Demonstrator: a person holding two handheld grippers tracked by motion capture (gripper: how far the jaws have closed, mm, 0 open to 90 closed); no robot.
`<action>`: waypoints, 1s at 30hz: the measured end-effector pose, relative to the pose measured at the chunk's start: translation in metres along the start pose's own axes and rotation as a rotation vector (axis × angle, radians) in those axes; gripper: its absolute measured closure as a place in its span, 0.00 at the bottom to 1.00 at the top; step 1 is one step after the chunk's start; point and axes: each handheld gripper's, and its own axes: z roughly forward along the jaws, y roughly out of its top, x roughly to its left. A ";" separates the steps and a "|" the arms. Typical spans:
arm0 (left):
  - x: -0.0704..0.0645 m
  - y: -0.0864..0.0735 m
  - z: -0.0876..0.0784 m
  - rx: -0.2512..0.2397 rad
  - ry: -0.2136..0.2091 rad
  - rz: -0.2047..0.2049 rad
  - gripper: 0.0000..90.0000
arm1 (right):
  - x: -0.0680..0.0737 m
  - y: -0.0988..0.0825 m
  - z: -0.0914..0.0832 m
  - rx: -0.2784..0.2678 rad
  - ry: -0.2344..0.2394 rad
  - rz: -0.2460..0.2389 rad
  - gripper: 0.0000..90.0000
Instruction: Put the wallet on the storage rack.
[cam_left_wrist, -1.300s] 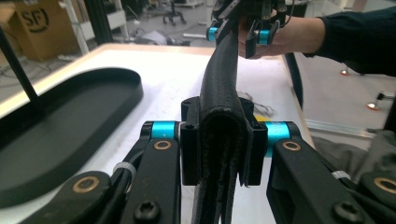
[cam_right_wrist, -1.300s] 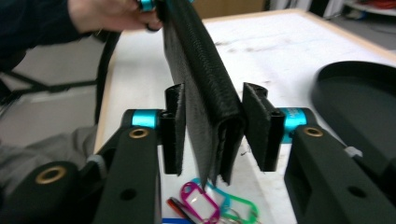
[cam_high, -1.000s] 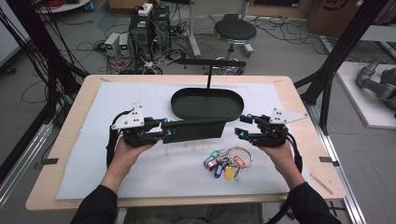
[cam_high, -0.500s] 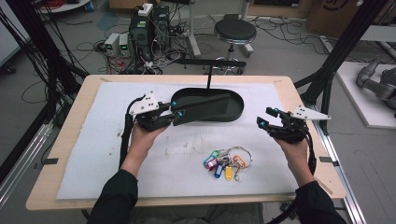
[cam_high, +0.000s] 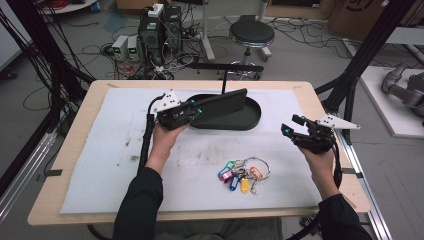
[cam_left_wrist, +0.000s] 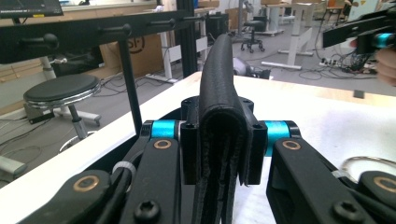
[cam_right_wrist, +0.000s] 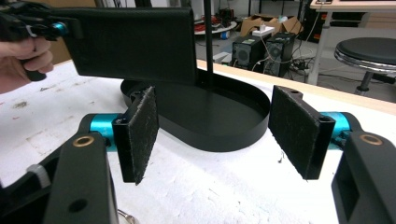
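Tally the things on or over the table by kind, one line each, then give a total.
Black wallet, clamped in the left gripper: 1
Black oval tray with upright post: 1
Key bunch with coloured tags: 1
Handheld grippers, counting the right gripper, jaws open and nothing between them: 2
Total: 5

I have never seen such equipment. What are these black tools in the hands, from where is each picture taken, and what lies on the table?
A person holds two hand-operated grippers. One camera looks down from above; one more rides on each gripper, looking along its jaws. The left gripper is shut on a black wallet, held over an oval black tray with a thin upright post. The right gripper is open and holds nothing; its jaws have just been opening. A bunch of keys with coloured tags lies on the white mat covering the wooden table.
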 end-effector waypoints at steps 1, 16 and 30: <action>0.001 0.000 0.003 0.002 0.003 0.001 0.83 | -0.001 0.000 -0.001 -0.002 -0.004 -0.004 0.38; 0.014 -0.014 0.043 0.001 0.055 -0.042 0.83 | -0.006 -0.003 -0.006 -0.011 -0.026 0.006 0.38; 0.019 -0.038 0.066 0.012 0.080 -0.101 0.82 | -0.007 -0.004 -0.006 -0.009 -0.031 0.008 0.38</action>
